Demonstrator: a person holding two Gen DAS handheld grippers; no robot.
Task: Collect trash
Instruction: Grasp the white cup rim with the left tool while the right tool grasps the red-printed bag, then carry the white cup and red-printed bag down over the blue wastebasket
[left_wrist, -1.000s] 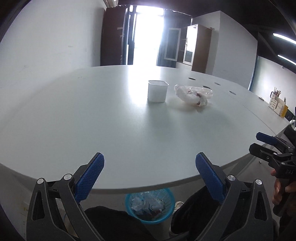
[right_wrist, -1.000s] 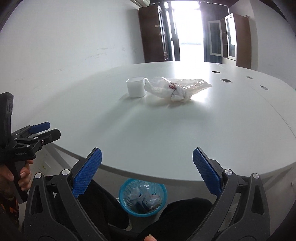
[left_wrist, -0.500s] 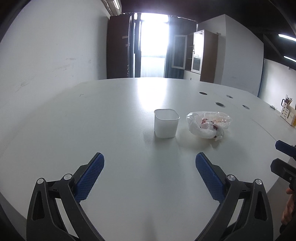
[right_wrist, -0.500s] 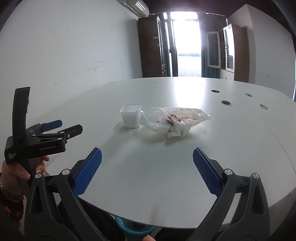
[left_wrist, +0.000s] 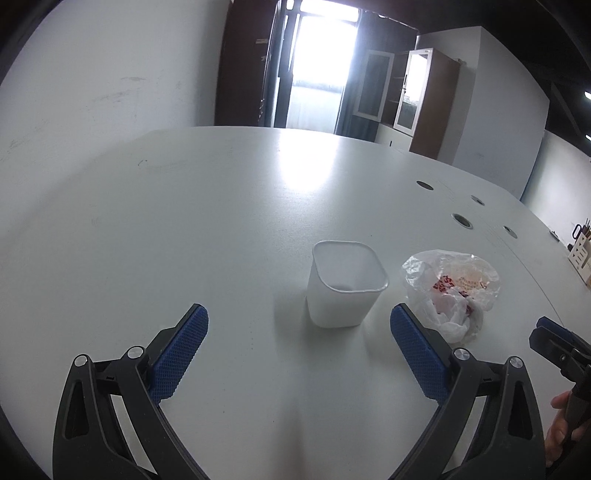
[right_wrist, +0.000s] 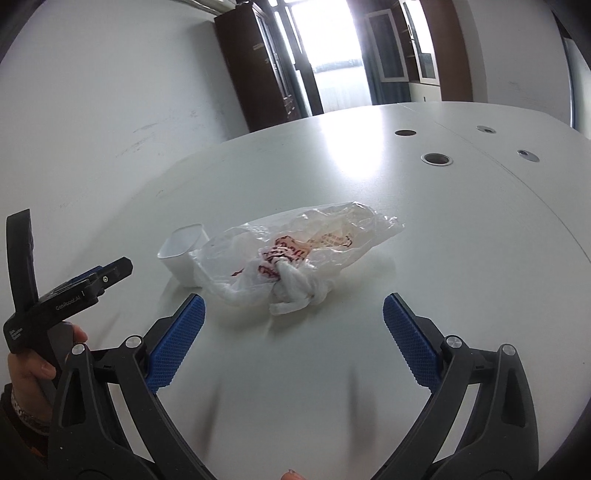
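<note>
Trash is seen on the white table (left_wrist: 184, 221) as two things: a white plastic cup (left_wrist: 345, 284) and a knotted plastic bag (right_wrist: 295, 254) with red print. The left tongs (left_wrist: 299, 350) are held spread wide above the table, nothing between the blue pads (left_wrist: 181, 350); the cup stands upright just ahead of them, toward their right pad, and the bag lies beyond that pad. The right tongs (right_wrist: 293, 336) are likewise spread and empty, with the bag's knot lying just ahead, between the pad lines. From this view the cup is partly hidden behind the bag's left end, touching or nearly so. The left tongs' handle is gripped by a hand (right_wrist: 40, 354).
</note>
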